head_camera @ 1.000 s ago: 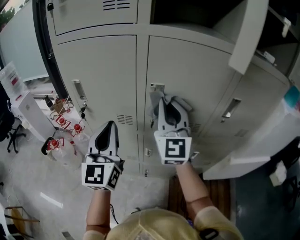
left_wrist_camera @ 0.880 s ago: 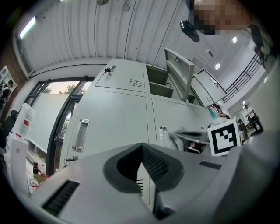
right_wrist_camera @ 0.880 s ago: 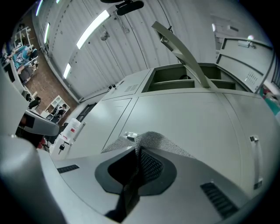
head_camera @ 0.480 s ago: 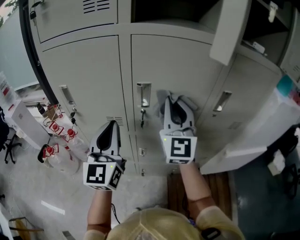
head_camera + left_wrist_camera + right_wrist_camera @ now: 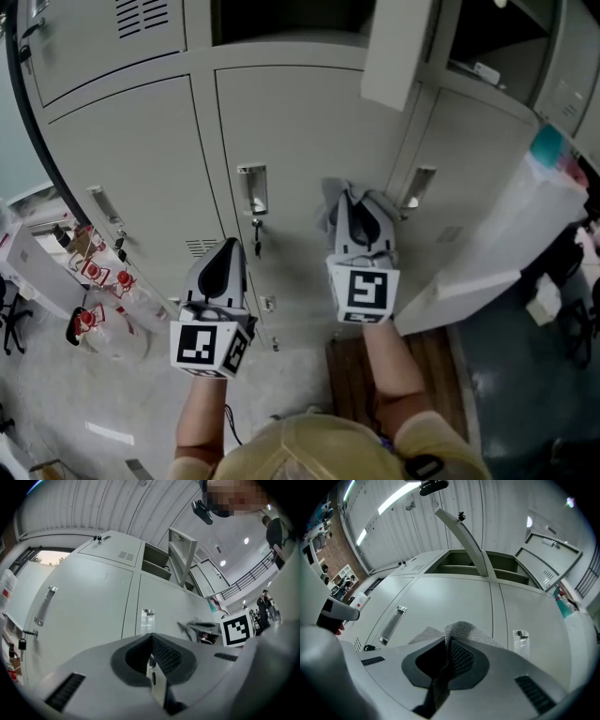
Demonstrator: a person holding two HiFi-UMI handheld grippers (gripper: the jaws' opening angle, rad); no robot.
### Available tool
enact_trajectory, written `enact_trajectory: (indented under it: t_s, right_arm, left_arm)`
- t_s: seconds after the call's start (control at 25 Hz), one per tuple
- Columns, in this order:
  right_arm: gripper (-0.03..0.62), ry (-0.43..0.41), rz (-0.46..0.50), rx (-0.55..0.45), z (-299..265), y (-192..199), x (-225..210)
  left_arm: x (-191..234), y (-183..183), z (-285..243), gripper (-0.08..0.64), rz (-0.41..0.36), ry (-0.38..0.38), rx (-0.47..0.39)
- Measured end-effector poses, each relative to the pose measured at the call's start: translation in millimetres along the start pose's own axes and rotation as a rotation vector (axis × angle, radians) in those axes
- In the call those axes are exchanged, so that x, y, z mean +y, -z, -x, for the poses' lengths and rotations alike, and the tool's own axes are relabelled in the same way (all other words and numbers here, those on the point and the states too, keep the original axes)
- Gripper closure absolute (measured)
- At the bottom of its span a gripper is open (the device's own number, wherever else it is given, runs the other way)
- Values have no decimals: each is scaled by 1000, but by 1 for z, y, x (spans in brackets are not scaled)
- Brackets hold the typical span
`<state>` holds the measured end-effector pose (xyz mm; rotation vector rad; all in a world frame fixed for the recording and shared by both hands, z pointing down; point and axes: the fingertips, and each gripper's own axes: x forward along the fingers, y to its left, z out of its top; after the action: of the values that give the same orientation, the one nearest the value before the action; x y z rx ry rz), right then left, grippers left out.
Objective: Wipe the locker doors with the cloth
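1. Head view: the right tongs (image 5: 361,199) have dragged the cloth (image 5: 329,201) sideways over the middle locker door (image 5: 300,131). A second ago the cloth covered that door's recessed handle (image 5: 251,187). Now it presses near the door's right edge and the handle is bare, well to its left. I judge one stroke across this door's middle band about done, with the upper and lower parts and the neighbouring doors still to wipe. The left tongs (image 5: 227,248) stay low and off the doors, as before.

2. Head view, materials: the doors are flat, pale grey painted sheet metal, smooth and lightly glossy. Keys (image 5: 255,232) hang under the handle. The cloth is soft grey fabric, crumpled on both sides of the tong tips.

3. Left gripper view: the left tongs are closed, their dark ribbed pads meeting with nothing between them. Beyond them lies a plain grey door with a long bar handle (image 5: 44,604).

4. Right gripper view: the right tongs are pinched tight on the cloth. It shows a coarse, mesh-like weave and bunches above the tips against the middle door. An open door (image 5: 461,536), thin and flat-edged, juts out above.
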<state>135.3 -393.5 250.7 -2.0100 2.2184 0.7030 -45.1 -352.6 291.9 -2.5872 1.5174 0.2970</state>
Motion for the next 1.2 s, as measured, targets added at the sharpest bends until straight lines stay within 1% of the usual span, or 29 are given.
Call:
enact_trajectory:
  t_s: [0.28,0.44,0.56,0.88,1.04,1.2]
  right_arm:
    - [588,68,3,32,6,11,-30]
    - [588,80,4,40,10,12,-36]
    - [588,75,-4,27,15,6,-34]
    - [588,13,-39,-10,26,-14,-6]
    - [588,-40,-62,-24,28,-18,19]
    - [588,-100,-67,-24,27,-13,48]
  left_arm:
    - [-14,2,-12,558,7,43,0]
    - [-18,3,-14,558,12,55,0]
    - [-18,5,-14,558,16,56,1]
    - [-3,8,-4,558,20,12,8]
    - [10,10,6,558,18,-24,14]
    - [23,14,18,558,17,-65,25]
